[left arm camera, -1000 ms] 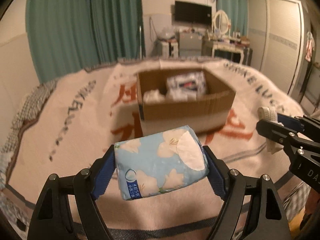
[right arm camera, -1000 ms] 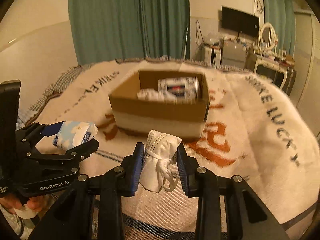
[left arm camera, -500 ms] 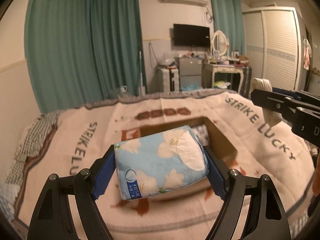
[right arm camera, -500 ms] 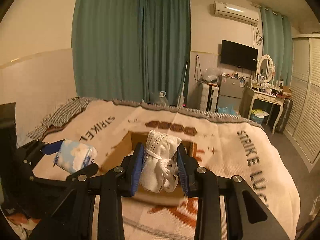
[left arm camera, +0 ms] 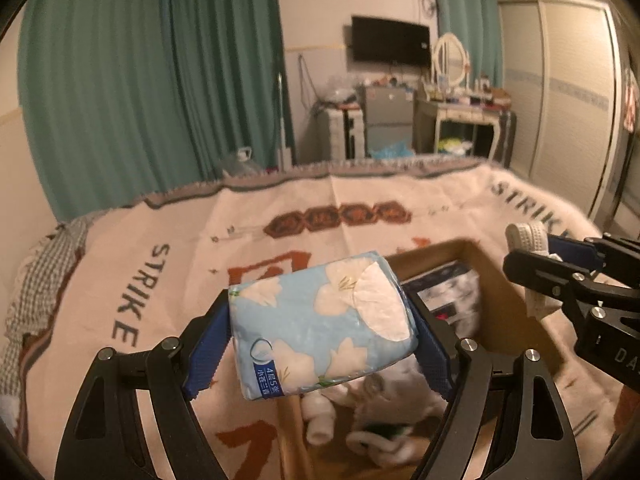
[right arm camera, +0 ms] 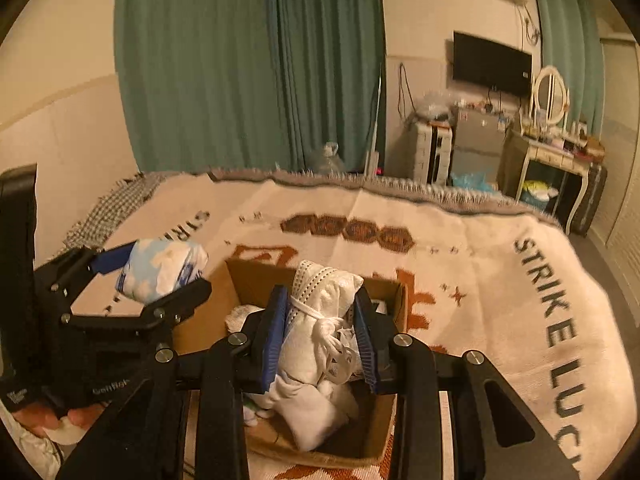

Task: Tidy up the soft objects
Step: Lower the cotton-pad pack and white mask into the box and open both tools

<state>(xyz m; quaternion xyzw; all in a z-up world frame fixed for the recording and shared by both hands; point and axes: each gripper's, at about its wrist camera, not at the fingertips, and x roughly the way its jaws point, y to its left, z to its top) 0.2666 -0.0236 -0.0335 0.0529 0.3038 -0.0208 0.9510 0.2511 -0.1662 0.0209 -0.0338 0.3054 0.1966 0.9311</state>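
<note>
in the left wrist view our left gripper [left arm camera: 322, 330] sits low in the middle of the frame, its blue pads clamped on the two ends of one pale blue flowered tissue pack [left arm camera: 320, 324]. the pack hangs above the left edge of one cardboard box [left arm camera: 500, 316], which fills the lower right of the frame. inside the box we see a dark blue and white wrapped pack [left arm camera: 448, 300] against the far wall toward the upper right, and a heap of white soft things [left arm camera: 384, 420] at the lower middle; they are blurred, so we cannot count them. at the right edge of that frame our right gripper [left arm camera: 532, 264] reaches in with a white roll between its fingers.

in the right wrist view the left gripper [right arm camera: 160, 272] and its blue pack [right arm camera: 160, 270] show at the middle left, just left of the box's near corner. a bit of a hand [right arm camera: 56, 420] shows at the lower left. in the lower middle our right gripper [right arm camera: 320, 336] has its jaws closed tight on one white cloth bundle [right arm camera: 320, 320], tied with a white cord, held over the open box [right arm camera: 256, 280]. below it more white soft items [right arm camera: 308, 412] lie in the box. the box rests on one cream blanket [right arm camera: 500, 280] with dark lettering and orange marks, which spreads to the right edge of the frame.
</note>
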